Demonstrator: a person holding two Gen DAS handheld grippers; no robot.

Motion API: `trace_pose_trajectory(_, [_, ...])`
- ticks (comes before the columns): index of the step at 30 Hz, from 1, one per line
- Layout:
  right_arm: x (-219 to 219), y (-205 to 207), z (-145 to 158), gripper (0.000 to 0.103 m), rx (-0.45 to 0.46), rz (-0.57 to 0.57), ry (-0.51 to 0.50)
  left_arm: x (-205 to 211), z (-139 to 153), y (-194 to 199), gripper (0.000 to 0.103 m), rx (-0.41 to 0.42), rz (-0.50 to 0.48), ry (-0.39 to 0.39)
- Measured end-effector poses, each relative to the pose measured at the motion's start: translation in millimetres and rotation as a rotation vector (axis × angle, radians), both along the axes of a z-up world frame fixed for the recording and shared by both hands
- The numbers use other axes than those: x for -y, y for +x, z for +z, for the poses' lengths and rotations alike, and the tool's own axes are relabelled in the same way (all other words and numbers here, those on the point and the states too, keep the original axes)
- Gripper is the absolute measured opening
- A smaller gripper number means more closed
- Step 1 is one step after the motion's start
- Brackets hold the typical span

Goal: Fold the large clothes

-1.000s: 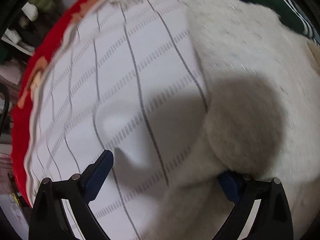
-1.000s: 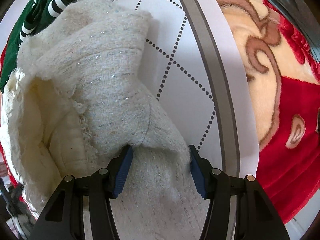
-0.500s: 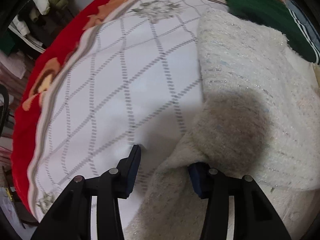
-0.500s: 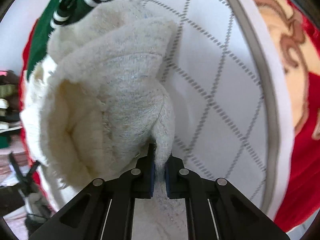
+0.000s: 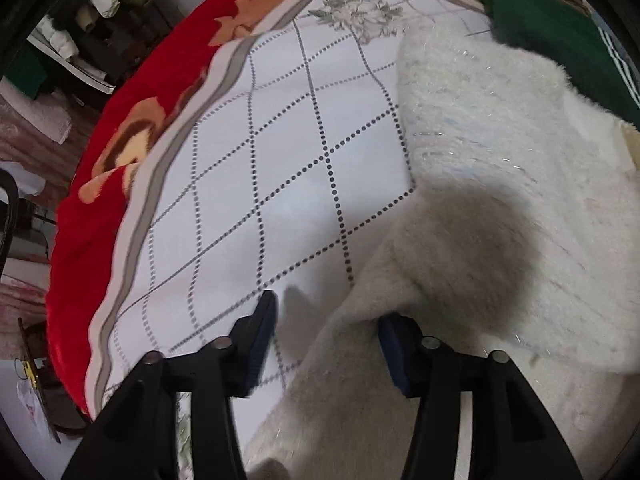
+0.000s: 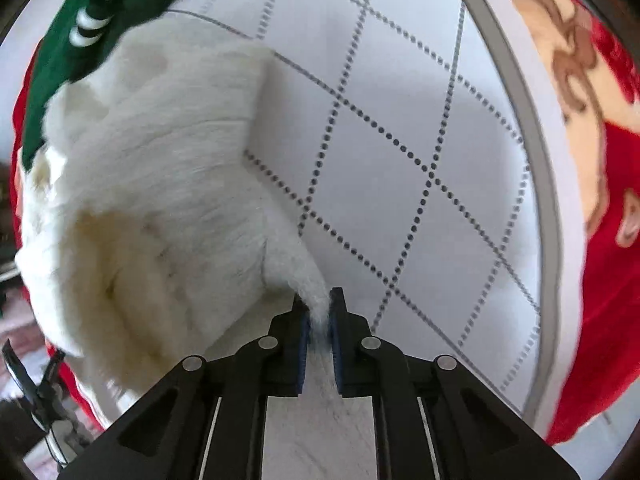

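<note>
A white fuzzy garment [image 5: 480, 160] lies on the quilted sheet [image 5: 280, 160]. My left gripper [image 5: 328, 320] points down over the garment's edge. A fold of it rises between the jaws, which are opening. The right pad touches the fabric and the left pad stands clear over the sheet. In the right wrist view my right gripper [image 6: 318, 312] pinches a narrow tuft of the same garment [image 6: 160, 180]. Its jaws are easing apart slightly, and both pads still press on the fabric. The cloth hangs bunched to the left.
A dark green garment with white stripes [image 5: 540, 20] [image 6: 100, 20] lies beyond the white one. A red patterned blanket [image 5: 100, 220] [image 6: 600, 280] borders the white sheet [image 6: 400, 160]. Room clutter [image 5: 80, 20] shows past the bed's edge.
The right gripper closed on a fold of the white garment and pulled it up into a bunch. The left jaws narrowed around the garment's edge, then widened a little; both views have shifted.
</note>
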State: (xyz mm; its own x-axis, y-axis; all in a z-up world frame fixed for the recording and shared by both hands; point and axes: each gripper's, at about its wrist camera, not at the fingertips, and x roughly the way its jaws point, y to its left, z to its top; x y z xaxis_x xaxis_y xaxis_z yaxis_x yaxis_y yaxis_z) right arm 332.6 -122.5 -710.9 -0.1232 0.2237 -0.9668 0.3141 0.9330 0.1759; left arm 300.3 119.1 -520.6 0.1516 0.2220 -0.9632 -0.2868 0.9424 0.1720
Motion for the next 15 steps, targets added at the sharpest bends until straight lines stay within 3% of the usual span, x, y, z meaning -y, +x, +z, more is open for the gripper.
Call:
trace_pose_trajectory(1, [0, 1, 12, 0.012, 0.017, -0.005, -0.01, 0, 8, -2, 0.083, 0.0, 0.003, 0.006])
trace_pose_trajectory(2, [1, 1, 25, 0.019, 0.044, -0.019, -0.013, 0, 14, -5, 0.09, 0.01, 0.008, 0.003])
trace_pose_trajectory(3, [2, 2, 37, 0.031, 0.074, -0.037, -0.019, 0, 22, -7, 0.091, 0.025, 0.018, 0.001])
trace_pose_trajectory(5, [4, 11, 54, 0.044, 0.135, -0.068, -0.017, 0, 37, -4, 0.091, 0.051, 0.035, 0.009])
trace_pose_trajectory(9, [-17, 64, 74, 0.044, 0.232, -0.082, 0.078, 0, 60, 42, 0.091, 0.148, 0.045, 0.036])
trace_pose_trajectory(10, [-3, 83, 62, 0.044, 0.244, -0.077, 0.103, 7, 62, 53, 0.091, 0.163, 0.04, 0.039])
trace_pose_trajectory(12, [-24, 116, 54, 0.044, 0.258, -0.056, 0.155, 23, 64, 78, 0.091, 0.192, 0.019, 0.028])
trace_pose_trajectory(15, [-34, 136, 28, 0.044, 0.202, -0.048, 0.218, 54, 50, 122, 0.091, 0.219, -0.037, 0.06])
